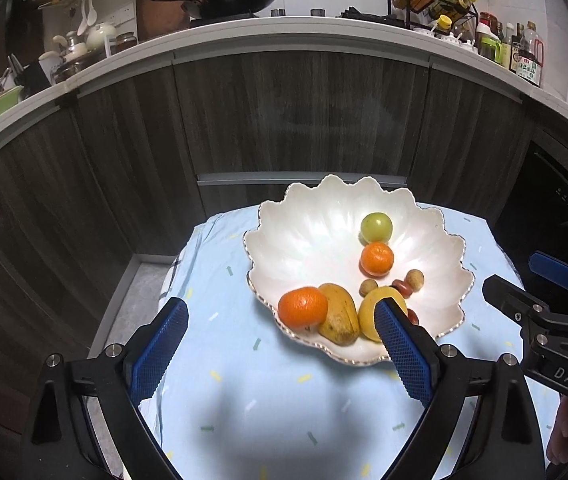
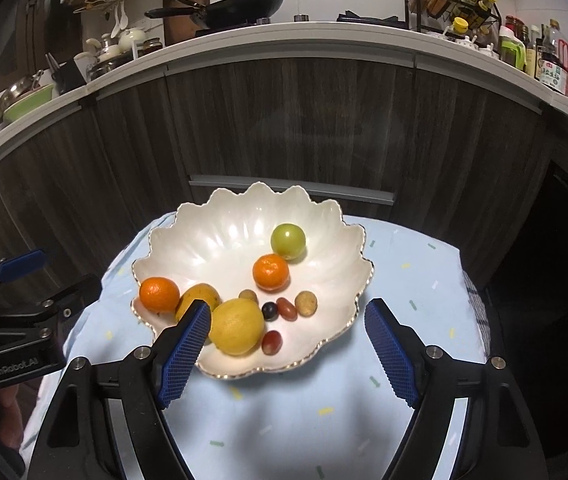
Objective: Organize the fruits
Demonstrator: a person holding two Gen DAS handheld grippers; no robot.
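Both grippers hang over the blue cloth [image 2: 284, 420], jaws wide apart and gripping nothing: left gripper [image 1: 280, 344], right gripper [image 2: 287, 344]. Just beyond the jaws sits the white scalloped bowl [image 2: 212, 240]. Nearest in it lie a lemon [image 2: 238, 328], a mango [image 1: 337, 314] and an orange [image 1: 303, 307]; farther in, a second orange [image 2: 270, 273], then a green fruit [image 2: 288, 241].
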